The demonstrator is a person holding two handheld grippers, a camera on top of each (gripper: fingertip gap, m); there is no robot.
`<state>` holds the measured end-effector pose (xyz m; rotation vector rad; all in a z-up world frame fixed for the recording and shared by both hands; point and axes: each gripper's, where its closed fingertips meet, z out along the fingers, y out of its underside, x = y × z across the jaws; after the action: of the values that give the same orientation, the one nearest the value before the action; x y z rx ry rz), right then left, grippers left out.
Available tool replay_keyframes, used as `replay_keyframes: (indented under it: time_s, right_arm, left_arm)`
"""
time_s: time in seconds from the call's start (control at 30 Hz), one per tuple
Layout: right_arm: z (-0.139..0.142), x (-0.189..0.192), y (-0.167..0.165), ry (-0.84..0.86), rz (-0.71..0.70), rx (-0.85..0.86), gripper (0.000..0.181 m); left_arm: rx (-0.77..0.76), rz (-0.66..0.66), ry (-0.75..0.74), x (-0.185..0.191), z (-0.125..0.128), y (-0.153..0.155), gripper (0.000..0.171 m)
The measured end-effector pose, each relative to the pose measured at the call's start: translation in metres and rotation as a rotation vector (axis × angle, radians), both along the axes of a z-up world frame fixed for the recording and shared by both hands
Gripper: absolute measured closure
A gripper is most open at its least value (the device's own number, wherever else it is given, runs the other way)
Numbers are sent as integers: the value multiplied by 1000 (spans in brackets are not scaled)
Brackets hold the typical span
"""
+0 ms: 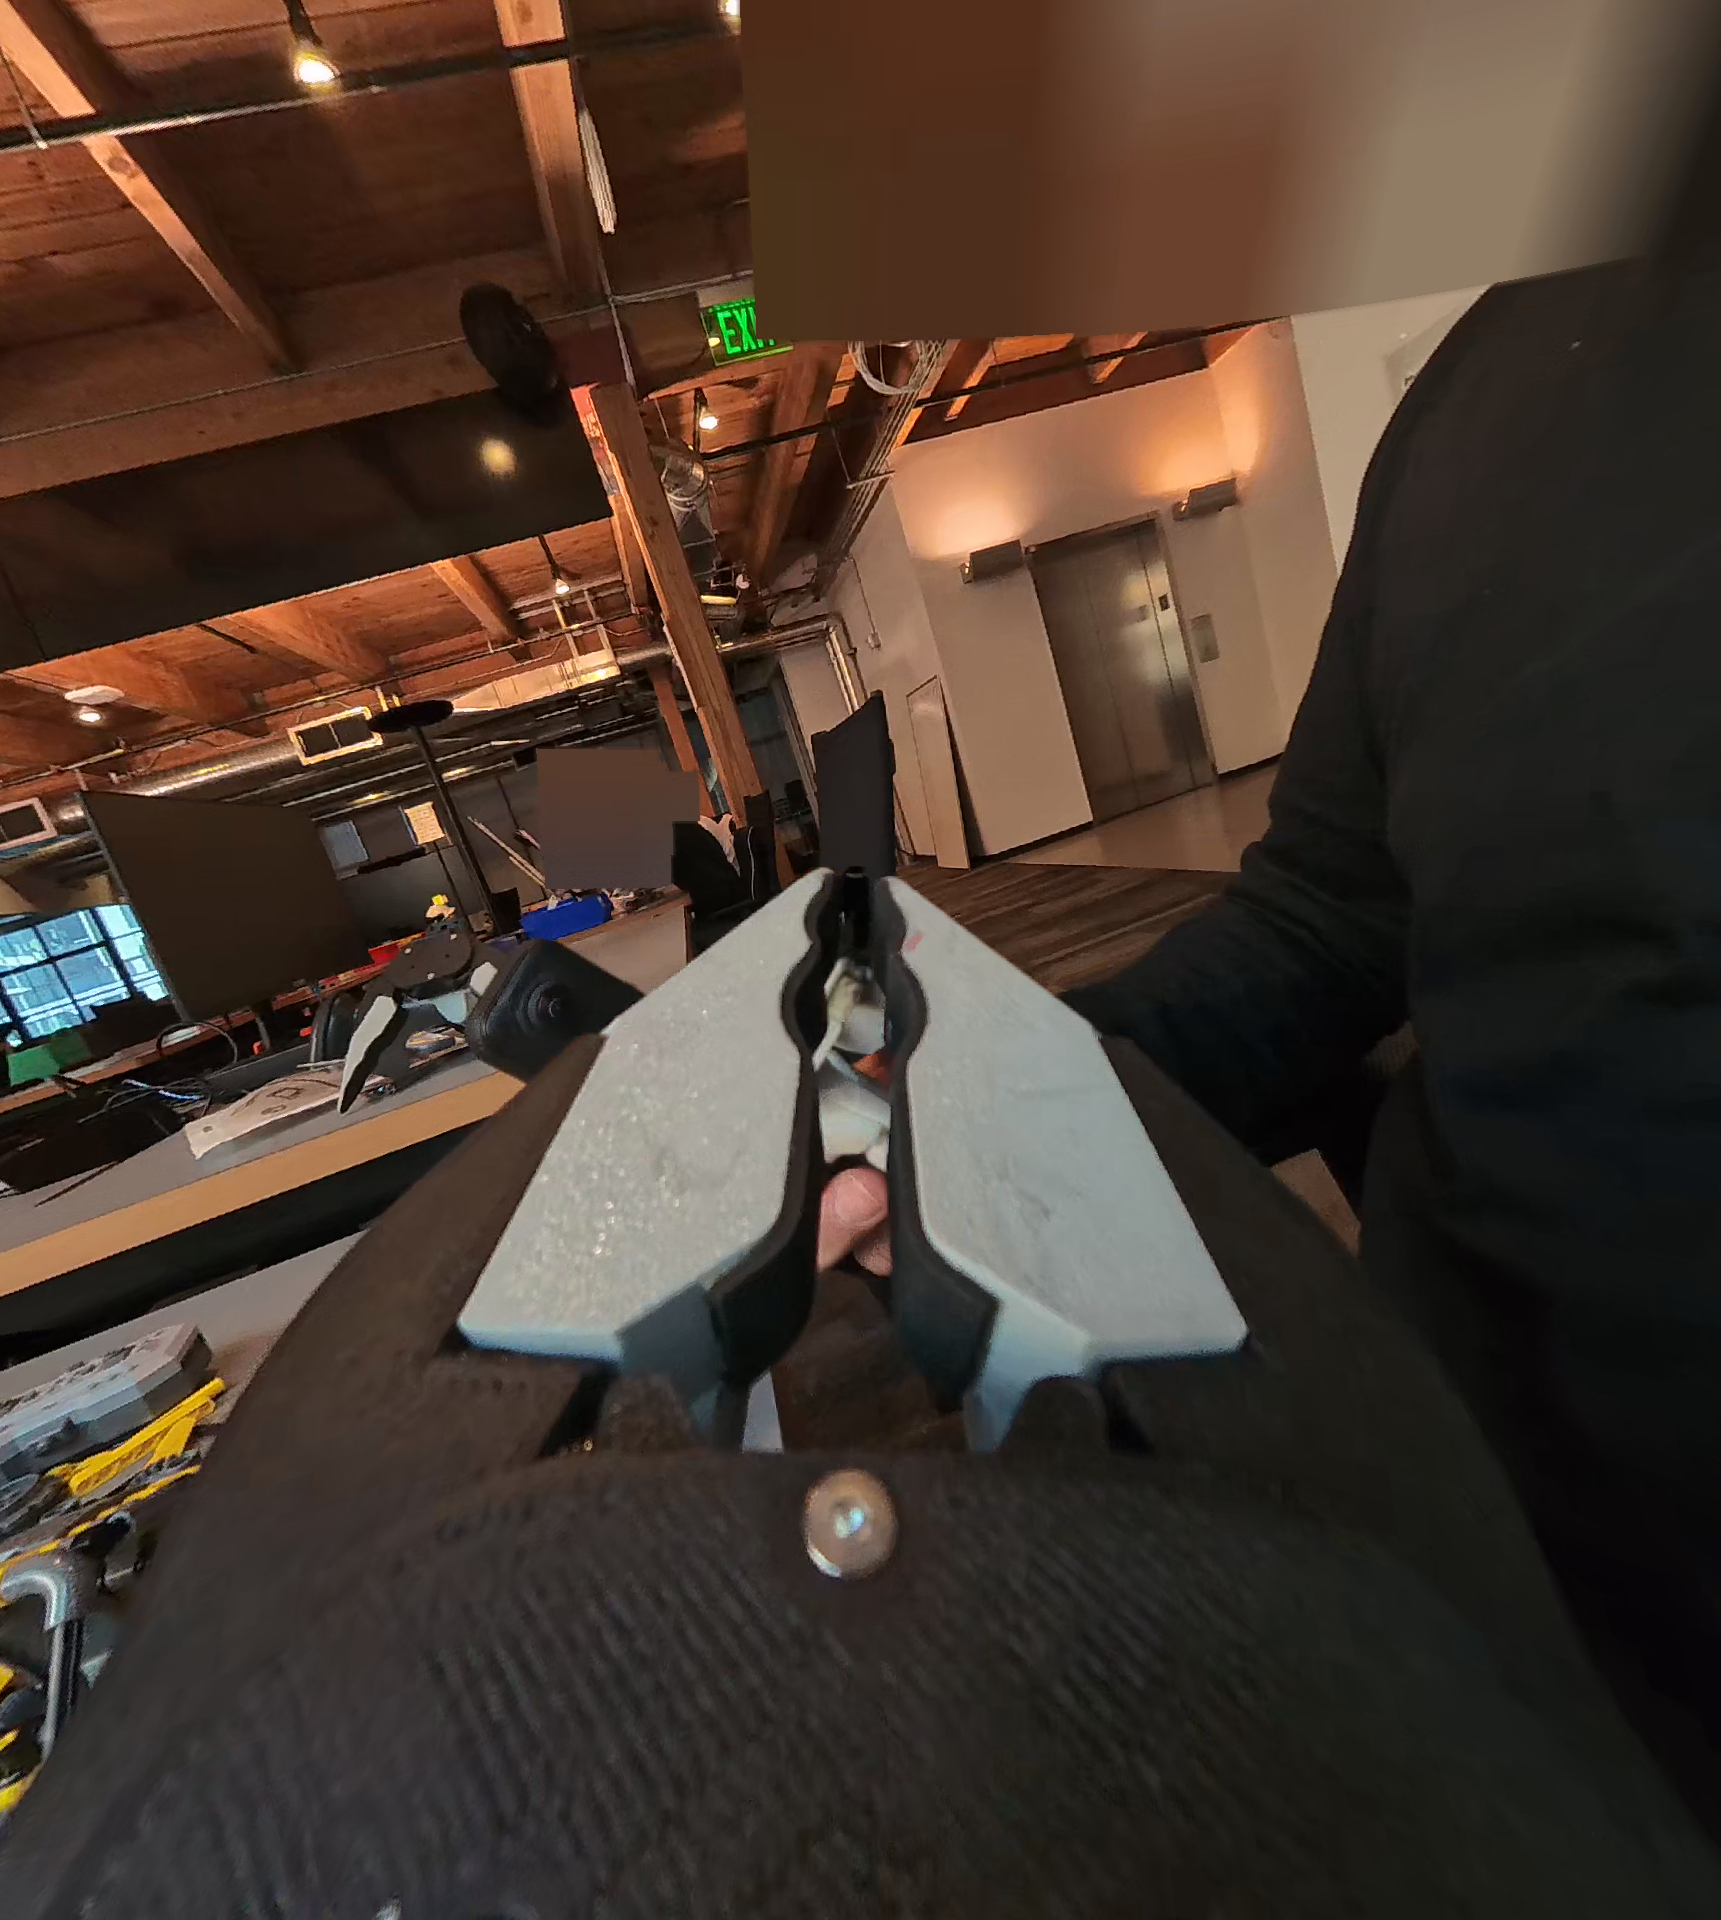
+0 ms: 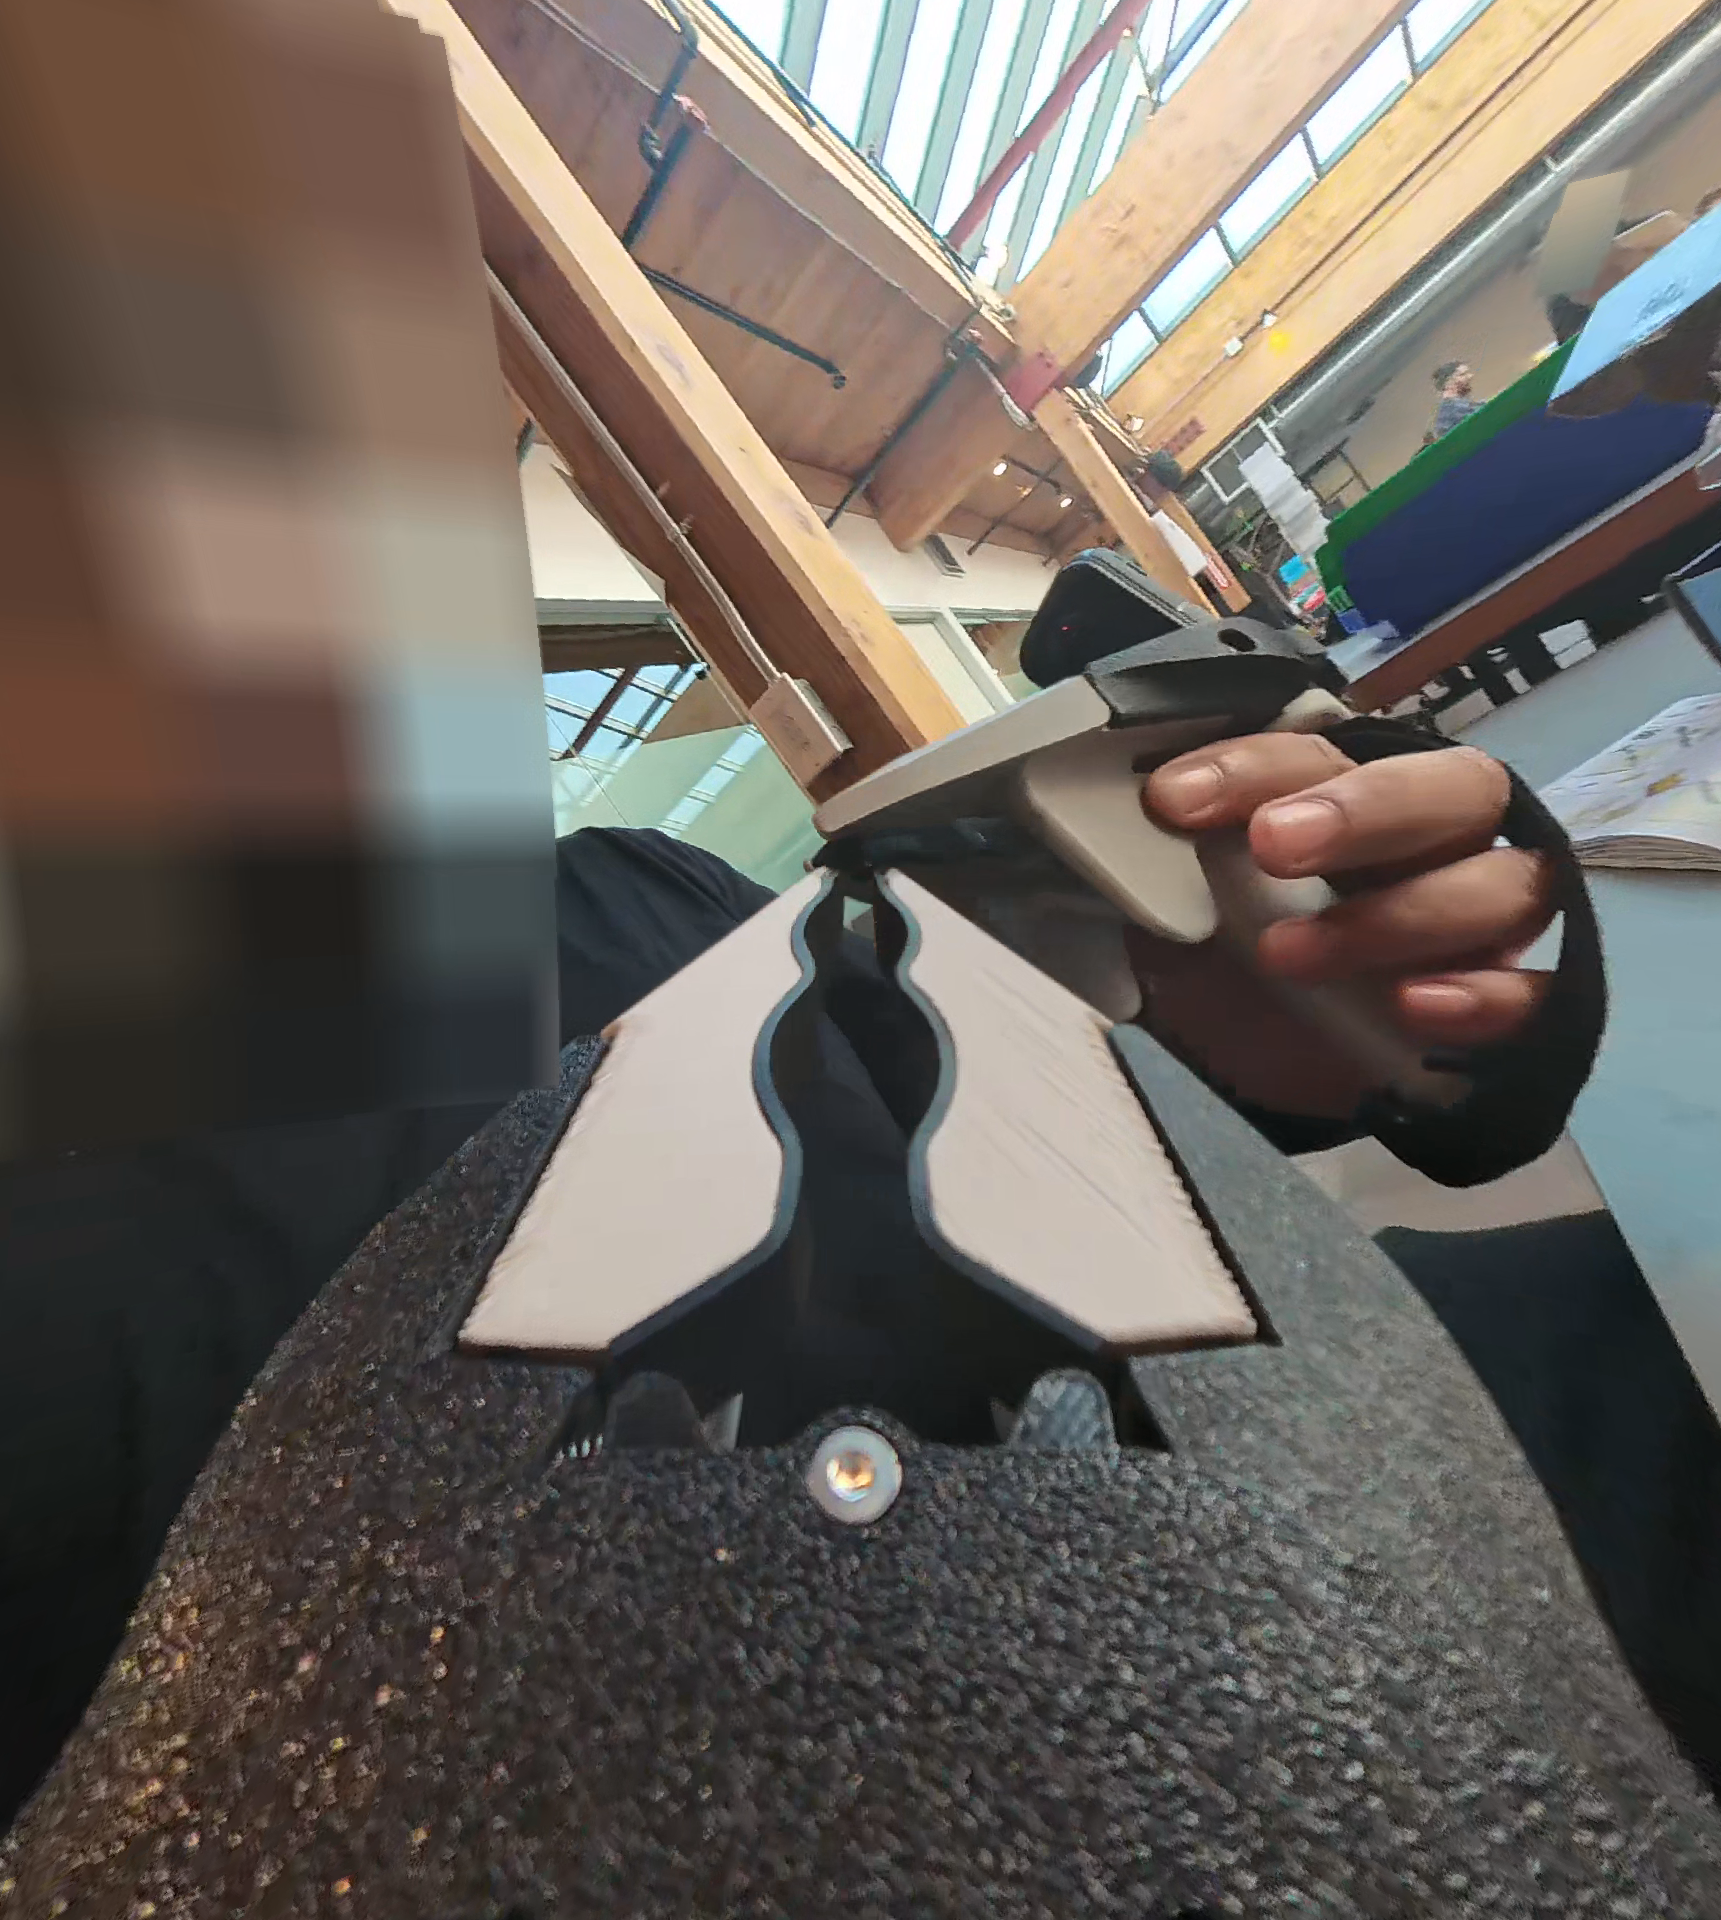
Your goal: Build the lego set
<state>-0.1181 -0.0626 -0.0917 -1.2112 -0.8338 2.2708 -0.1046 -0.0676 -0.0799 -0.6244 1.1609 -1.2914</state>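
left claw (image 1: 854, 902) pinching small black part (image 1: 851, 896)

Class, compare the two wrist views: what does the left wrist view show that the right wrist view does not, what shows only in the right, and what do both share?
Only the left wrist view shows the yellow toy parts on the grey table, a lift door and a green sign.

Only the right wrist view shows an open booklet and the hand gripping the left gripper.

Both show a person's black top and wooden ceiling beams. The left gripper's tips pinch a small black piece; the right gripper is nearly closed.
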Motion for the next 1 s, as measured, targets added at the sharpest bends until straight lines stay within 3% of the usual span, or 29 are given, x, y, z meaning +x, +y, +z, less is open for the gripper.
replay_keyframes:
  time_s: [0.17, 0.43, 0.6, 0.77, 1.0]
  right_arm:
    - [-2, 1, -1, 20, 27, -36, 181]
    - [-19, 9, 25, -227, -210, 124, 181]
    - [-37, 61, 66, -559, -468, 276, 180]
    - [-32, 103, 78, -691, -599, 316, 171]
    - [-66, 60, 65, -824, -523, 330, 167]
  left_arm:
    - [12, 14, 19, 2, -2, 0, 170]
    - [29, 159, 114, 8, -19, 25, 169]
    - [93, 380, 400, 15, -52, 55, 169]
    - [107, 557, 583, 22, -78, 76, 169]
    - [140, 719, 743, 29, -100, 87, 169]
